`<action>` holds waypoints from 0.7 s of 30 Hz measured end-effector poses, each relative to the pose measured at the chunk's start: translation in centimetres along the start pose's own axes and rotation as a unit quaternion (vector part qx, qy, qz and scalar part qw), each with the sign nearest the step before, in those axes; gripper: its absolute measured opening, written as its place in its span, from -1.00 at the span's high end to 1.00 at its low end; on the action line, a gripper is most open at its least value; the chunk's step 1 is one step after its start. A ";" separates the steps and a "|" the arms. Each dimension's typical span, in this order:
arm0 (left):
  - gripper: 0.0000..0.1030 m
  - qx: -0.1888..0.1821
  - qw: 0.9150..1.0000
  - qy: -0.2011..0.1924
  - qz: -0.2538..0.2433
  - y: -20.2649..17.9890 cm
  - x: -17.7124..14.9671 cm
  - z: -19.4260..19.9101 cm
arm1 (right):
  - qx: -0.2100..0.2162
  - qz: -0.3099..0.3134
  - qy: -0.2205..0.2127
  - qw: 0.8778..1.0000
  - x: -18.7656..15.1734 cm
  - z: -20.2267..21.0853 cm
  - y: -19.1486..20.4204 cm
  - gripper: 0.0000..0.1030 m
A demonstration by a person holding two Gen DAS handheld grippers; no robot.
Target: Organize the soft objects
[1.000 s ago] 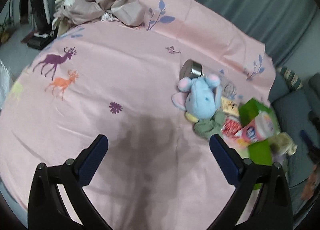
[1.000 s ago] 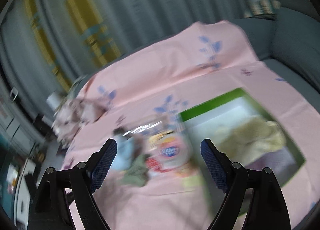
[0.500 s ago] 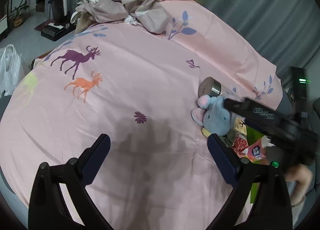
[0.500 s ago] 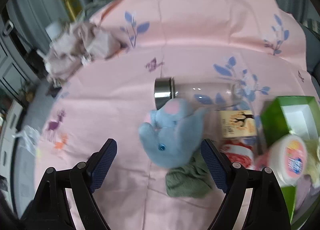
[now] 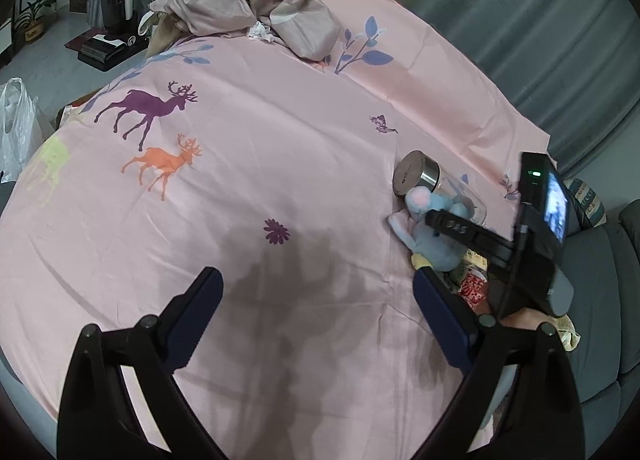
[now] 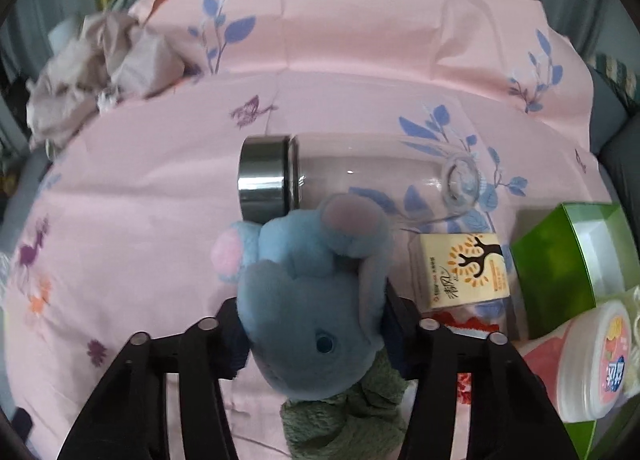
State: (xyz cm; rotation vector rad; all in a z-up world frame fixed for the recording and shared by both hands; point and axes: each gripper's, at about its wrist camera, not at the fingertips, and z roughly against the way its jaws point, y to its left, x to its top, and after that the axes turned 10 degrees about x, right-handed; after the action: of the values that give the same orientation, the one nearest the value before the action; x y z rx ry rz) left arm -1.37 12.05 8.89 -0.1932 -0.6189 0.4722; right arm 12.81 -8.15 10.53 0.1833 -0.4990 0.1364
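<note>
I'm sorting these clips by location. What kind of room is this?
Probably a home living room: a pink deer-print sheet covers a broad surface beside a grey sofa, with curtains behind.

Bottle (image 6: 360,180), carton (image 6: 464,272) crowd plush (image 6: 312,300); left sheet (image 5: 240,200) free

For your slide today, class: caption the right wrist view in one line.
Right gripper closing around a blue plush toy, glass bottle lying behind on the pink sheet.
</note>
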 end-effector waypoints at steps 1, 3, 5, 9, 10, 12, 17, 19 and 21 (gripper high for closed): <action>-0.84 0.000 1.000 -0.001 -0.002 0.0 0.0 0.0 | 0.011 -0.007 -0.002 1.000 0.0 0.3 -0.2 -0.03; -0.84 0.003 1.000 -0.001 -0.003 0.0 0.0 0.0 | 0.041 -0.017 -0.004 0.999 -0.1 1.4 -0.5 -0.03; -0.84 0.005 1.000 -0.001 -0.003 0.0 0.0 -0.1 | 0.075 -0.020 -0.009 0.997 -0.5 3.2 -0.4 -0.03; -0.84 0.006 1.000 0.001 -0.006 -0.1 0.0 -0.1 | 0.117 -0.031 0.011 0.993 -2.3 5.7 -0.6 -0.04; -0.84 0.007 1.000 0.001 -0.009 -0.1 -0.1 -0.1 | 0.133 -0.038 0.022 0.990 -3.1 6.2 -0.8 -0.04; -0.84 0.010 1.000 0.000 -0.012 -0.1 -0.1 -0.1 | 0.155 -0.052 0.054 0.985 -5.2 6.7 -1.1 -0.04; -0.84 0.012 1.000 0.013 -0.025 -0.7 -0.8 -0.4 | 0.179 -0.077 0.105 0.975 -9.5 6.3 -2.1 -0.06; -0.84 0.007 0.999 0.022 -0.034 -1.2 -1.3 -0.6 | 0.176 -0.086 0.126 0.973 -10.5 5.6 -2.5 -0.06; -0.84 0.004 0.998 0.033 -0.045 -1.7 -1.8 -0.8 | 0.192 -0.097 0.134 0.967 -10.8 5.2 -2.9 -0.11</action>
State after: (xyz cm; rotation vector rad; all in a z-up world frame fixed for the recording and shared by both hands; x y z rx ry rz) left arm -1.54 9.72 7.87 -0.1720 -0.5593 0.3802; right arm 1.52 -12.96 9.40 0.5833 -0.1772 0.0630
